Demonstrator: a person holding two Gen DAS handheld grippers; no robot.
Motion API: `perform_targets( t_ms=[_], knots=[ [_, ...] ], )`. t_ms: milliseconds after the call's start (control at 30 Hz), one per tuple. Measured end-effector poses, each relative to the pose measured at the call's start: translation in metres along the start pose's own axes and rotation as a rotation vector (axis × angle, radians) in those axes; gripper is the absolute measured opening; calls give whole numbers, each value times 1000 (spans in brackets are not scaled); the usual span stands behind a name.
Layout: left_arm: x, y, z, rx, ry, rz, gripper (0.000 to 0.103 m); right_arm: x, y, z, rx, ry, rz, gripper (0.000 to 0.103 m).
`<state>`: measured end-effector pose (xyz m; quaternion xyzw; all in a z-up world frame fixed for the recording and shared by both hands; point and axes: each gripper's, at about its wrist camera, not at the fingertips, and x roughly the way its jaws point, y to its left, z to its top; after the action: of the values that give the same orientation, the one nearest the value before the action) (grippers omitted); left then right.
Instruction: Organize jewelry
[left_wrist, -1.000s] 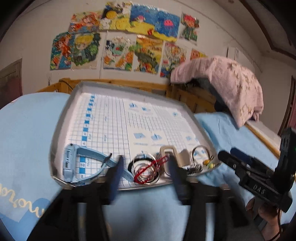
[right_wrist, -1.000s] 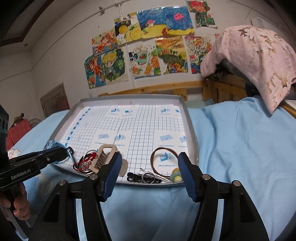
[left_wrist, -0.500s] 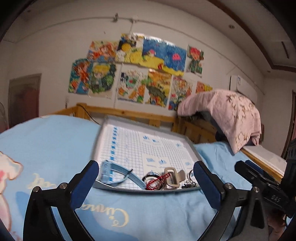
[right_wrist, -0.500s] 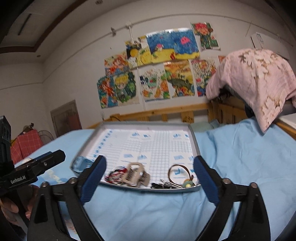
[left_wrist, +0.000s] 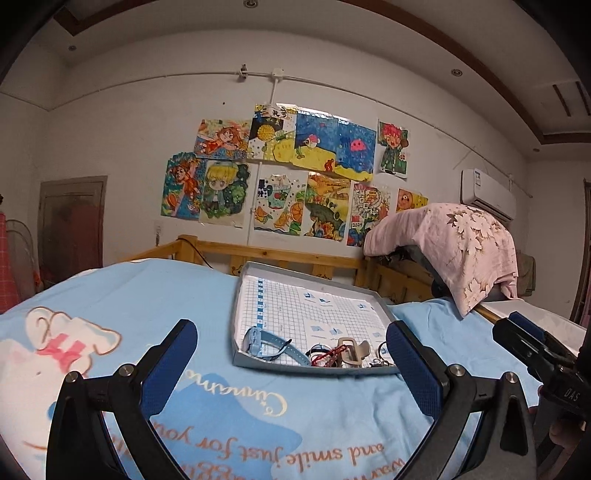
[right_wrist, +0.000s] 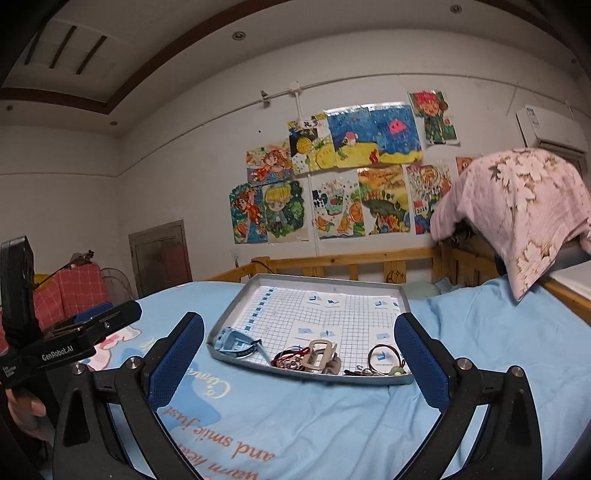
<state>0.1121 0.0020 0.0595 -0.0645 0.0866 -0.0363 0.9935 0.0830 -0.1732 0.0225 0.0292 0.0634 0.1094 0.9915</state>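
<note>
Both claws backed off from tray, jaws spreading | left gripper wide apart, empty; right gripper opening, empty | step: between picks | next: choose watch, approach low.

Lower centre of both views: bare blue bedsheet lies open before my tongs, up to the tray. The tray's raised near rim bars a low, level entry. Centre of frame, its gridded far half is free; jewelry crowds the near edge. At right, a pink-draped heap blocks passage.
</note>
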Motion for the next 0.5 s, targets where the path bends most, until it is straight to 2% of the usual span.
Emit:
perform_targets(
  t_ms=[267, 500],
  knots=[
    [-35, -1, -13, 7, 11, 50, 103, -35, 13, -9, -43, 16, -9, 101],
    [-50, 0, -33, 36, 14, 106, 103, -56, 20, -26, -86, 43, -80, 101]
  ],
)
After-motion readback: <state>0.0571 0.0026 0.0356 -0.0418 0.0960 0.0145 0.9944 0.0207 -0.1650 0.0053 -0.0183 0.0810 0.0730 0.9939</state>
